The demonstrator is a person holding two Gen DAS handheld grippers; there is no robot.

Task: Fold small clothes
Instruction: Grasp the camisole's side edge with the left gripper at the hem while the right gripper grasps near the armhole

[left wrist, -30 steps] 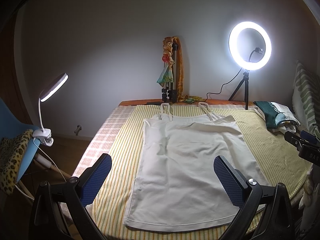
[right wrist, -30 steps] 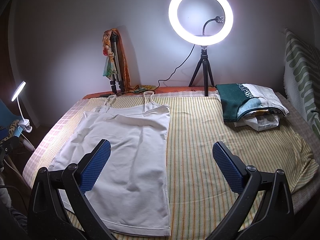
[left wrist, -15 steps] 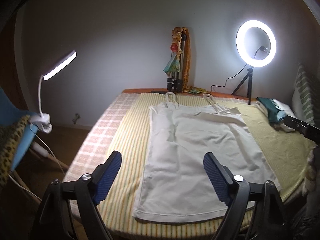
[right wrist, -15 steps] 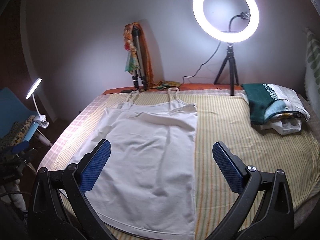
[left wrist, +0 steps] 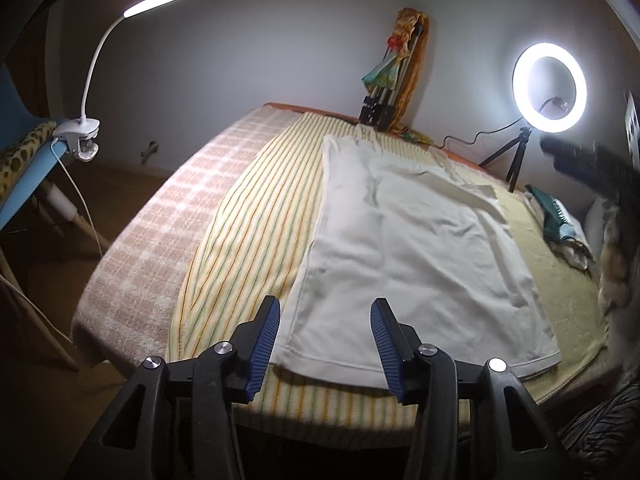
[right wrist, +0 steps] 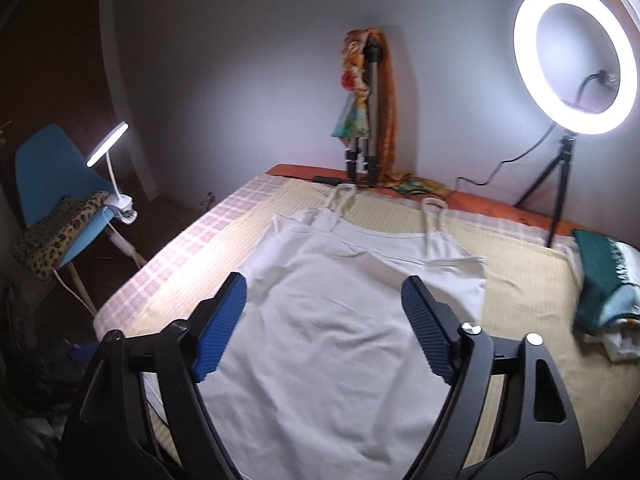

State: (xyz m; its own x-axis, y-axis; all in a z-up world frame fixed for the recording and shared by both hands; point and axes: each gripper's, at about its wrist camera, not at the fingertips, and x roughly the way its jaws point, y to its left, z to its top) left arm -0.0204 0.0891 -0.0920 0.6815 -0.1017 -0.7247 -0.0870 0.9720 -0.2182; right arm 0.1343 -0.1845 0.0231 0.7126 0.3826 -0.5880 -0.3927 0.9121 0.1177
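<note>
Camisole (left wrist: 416, 256) lies flat on my striped bedspread (left wrist: 256, 216); its near hem corner sits between the spread fingers of my left gripper (left wrist: 324, 340). From the right view, my right gripper (right wrist: 324, 328), released, hovers over the camisole's (right wrist: 340, 320) middle.

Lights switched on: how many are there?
2. A ring light stands on a tripod at the bed's far right corner; a clip lamp is clamped to the blue chair on the left.

White camisole (left wrist: 408, 248); yellow-striped sheet (left wrist: 256, 216); blue chair (right wrist: 52, 168)
</note>
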